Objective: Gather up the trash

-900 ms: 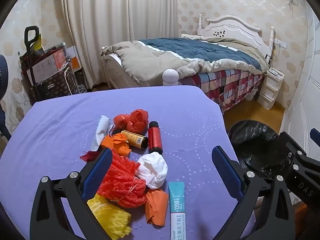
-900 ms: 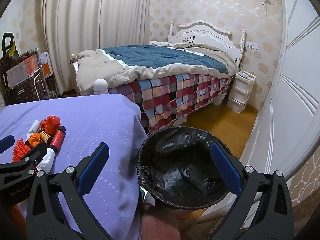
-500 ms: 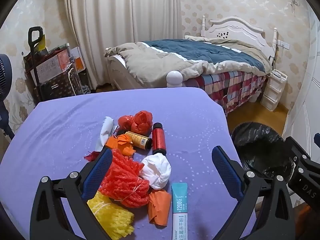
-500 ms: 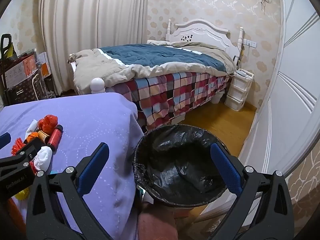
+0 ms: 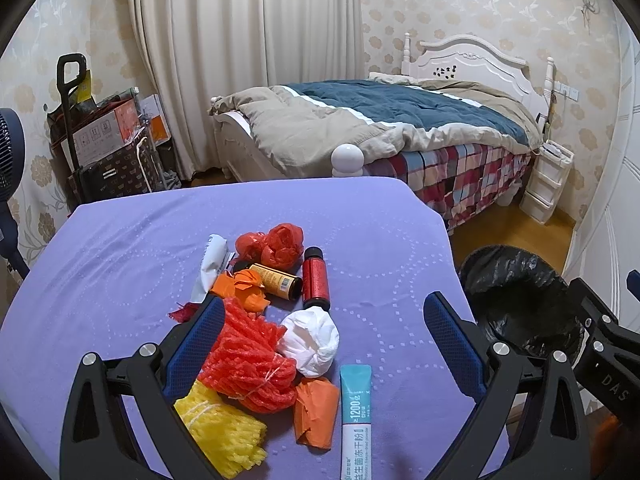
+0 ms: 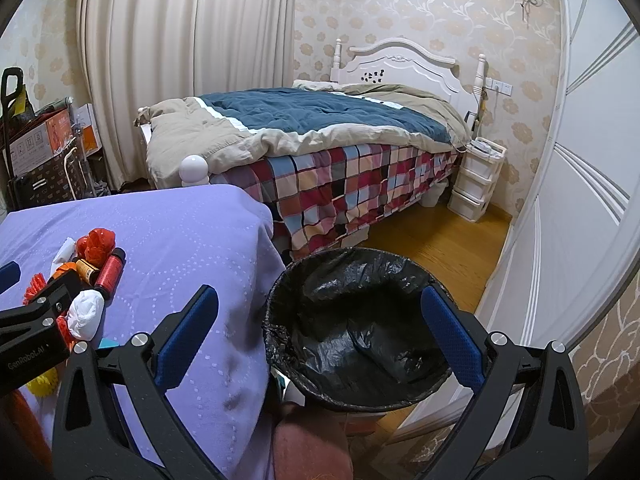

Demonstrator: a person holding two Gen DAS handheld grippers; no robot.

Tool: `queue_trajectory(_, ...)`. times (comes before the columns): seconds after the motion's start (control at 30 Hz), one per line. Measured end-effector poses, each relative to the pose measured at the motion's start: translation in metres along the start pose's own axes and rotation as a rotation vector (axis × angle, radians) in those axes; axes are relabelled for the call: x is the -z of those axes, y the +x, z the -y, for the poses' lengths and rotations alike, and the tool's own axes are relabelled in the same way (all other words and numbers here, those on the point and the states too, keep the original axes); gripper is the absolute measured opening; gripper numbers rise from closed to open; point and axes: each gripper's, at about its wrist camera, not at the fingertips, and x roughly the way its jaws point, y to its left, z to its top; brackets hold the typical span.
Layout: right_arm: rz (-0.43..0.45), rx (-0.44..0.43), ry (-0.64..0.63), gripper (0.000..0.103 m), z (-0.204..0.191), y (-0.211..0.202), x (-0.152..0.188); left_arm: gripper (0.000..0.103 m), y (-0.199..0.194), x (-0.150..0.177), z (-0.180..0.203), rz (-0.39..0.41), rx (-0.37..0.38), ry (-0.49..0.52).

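Observation:
A pile of trash lies on the purple table (image 5: 120,248): a red foam net (image 5: 248,360), a yellow foam net (image 5: 220,436), a white crumpled wad (image 5: 312,340), orange paper (image 5: 316,408), a teal sachet (image 5: 356,420), a red bottle (image 5: 316,284), a yellow-labelled bottle (image 5: 276,280) and a red plastic bag (image 5: 276,244). My left gripper (image 5: 320,320) is open and empty just above the pile. My right gripper (image 6: 320,308) is open and empty over the black-lined trash bin (image 6: 360,328), which also shows in the left wrist view (image 5: 516,300).
A bed (image 6: 320,136) with a blue and beige quilt stands beyond the table. A white drawer unit (image 6: 476,180) stands by the headboard. Boxes and a trolley (image 5: 100,148) stand at the far left by the curtain. A white wardrobe door (image 6: 580,200) is at the right.
Both grippers have drawn back and up a little, so the pile and the bin sit slightly lower and farther in view. Both stay open and empty.

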Motion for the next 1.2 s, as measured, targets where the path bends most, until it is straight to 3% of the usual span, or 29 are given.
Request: queue_trajectory(1.2, -0.005, 0.007, 0.007, 0.099, 0.018, -0.002, 0.010, 0.097, -0.001, 0.005, 0.013, 0.002, 0.003, 0.014)
